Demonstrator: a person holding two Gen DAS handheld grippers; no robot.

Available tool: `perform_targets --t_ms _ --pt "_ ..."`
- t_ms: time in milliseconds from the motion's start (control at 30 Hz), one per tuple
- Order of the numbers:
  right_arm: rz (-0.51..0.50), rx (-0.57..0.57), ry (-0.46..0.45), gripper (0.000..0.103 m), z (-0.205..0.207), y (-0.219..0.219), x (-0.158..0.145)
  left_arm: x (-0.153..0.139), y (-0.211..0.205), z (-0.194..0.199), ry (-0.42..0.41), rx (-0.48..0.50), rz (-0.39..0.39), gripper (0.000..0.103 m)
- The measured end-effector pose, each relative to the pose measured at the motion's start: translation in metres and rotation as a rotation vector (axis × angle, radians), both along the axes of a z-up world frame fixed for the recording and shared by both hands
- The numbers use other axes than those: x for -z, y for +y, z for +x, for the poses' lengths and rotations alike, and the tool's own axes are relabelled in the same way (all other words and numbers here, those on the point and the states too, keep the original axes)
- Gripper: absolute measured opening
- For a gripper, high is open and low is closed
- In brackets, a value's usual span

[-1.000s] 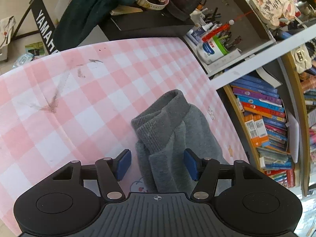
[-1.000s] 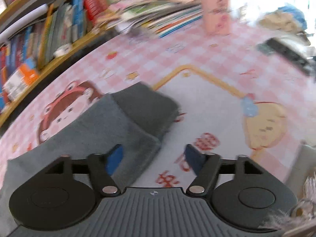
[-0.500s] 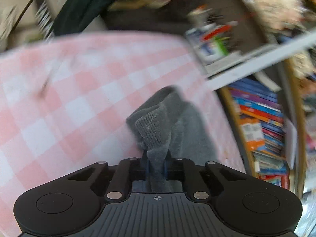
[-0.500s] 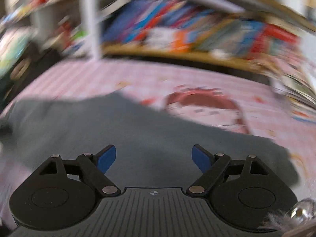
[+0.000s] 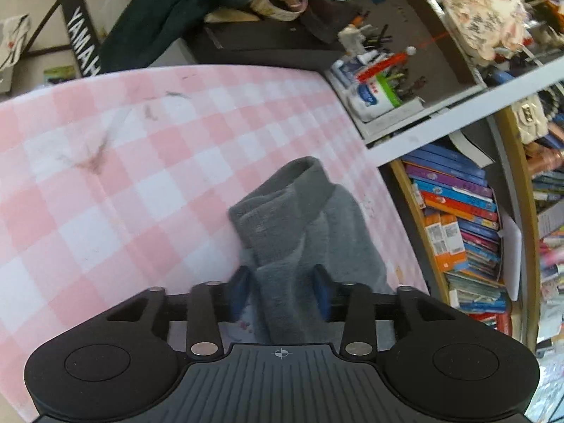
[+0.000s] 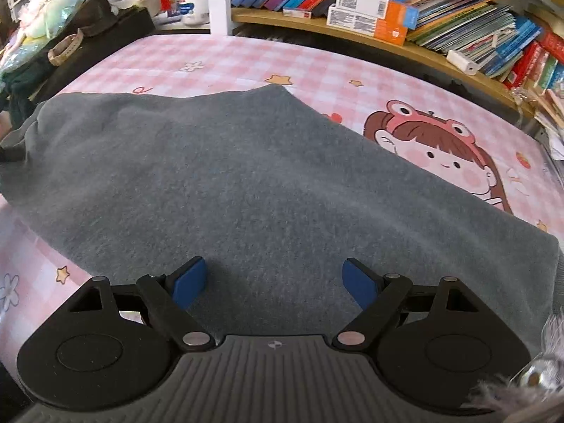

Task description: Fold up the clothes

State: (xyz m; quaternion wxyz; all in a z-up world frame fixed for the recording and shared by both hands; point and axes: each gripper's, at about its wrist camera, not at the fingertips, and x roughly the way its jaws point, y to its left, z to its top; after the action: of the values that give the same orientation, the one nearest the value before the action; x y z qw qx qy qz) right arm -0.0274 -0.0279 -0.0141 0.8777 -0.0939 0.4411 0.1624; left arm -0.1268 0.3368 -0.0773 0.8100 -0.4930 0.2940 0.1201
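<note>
A grey sweater-like garment [image 6: 246,176] lies spread over the pink checked table cover [image 6: 352,67]. In the left wrist view its bunched end with a ribbed band [image 5: 303,176] sits on the cover [image 5: 123,176]. My left gripper [image 5: 282,292] straddles a raised fold of that end. Its jaws are opening, and the blue pads [image 5: 239,290] stand just beside the cloth without squeezing it. My right gripper [image 6: 275,282] is open wide, low over the broad middle of the garment, with only flat cloth under its fingers.
Shelves packed with books [image 6: 387,10] run along the table's far edge [image 5: 458,218]. A tray of pens and bottles [image 5: 373,84] and a dark green cloth [image 5: 169,7] lie beyond the table's end. A cartoon girl print [image 6: 440,148] shows beside the garment.
My left gripper pinched the fold half a second ago and has since spread its jaws off it. My right gripper swung from the garment's end to over its middle, rolling as it went.
</note>
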Motion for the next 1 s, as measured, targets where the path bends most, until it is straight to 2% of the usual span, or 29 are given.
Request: perform_targets --t_ms 67,233,400,533,700,833,933,1000 --pt "0.003 0.000 -0.012 0.083 -0.002 0.001 -0.002 0.001 -0.002 0.005 -0.001 0.016 0.013 0.045" --pt "0.010 -0.029 -0.039 0.083 -0.003 0.007 -0.005 0.002 -0.002 0.010 -0.004 0.017 0.019 0.045" --pt "-0.007 -0.055 -0.117 0.083 0.005 0.017 -0.013 0.003 -0.004 0.010 -0.021 0.030 0.038 0.046" --pt "-0.014 -0.097 -0.148 0.083 0.025 0.038 -0.022 0.005 -0.003 0.009 -0.032 0.020 0.024 0.046" --pt "-0.087 -0.165 -0.168 0.082 0.033 0.078 -0.020 0.006 -0.004 0.008 -0.039 0.017 0.025 0.046" --pt "-0.144 -0.277 -0.118 0.081 0.019 0.099 -0.005 0.008 -0.001 0.008 -0.050 0.015 0.009 0.047" --pt "-0.187 -0.320 -0.158 0.077 0.000 0.105 -0.005 0.010 0.001 0.008 -0.060 0.005 -0.011 0.047" --pt "-0.177 -0.329 -0.175 0.077 -0.007 0.103 -0.009 0.011 0.001 0.008 -0.066 -0.001 -0.018 0.047"
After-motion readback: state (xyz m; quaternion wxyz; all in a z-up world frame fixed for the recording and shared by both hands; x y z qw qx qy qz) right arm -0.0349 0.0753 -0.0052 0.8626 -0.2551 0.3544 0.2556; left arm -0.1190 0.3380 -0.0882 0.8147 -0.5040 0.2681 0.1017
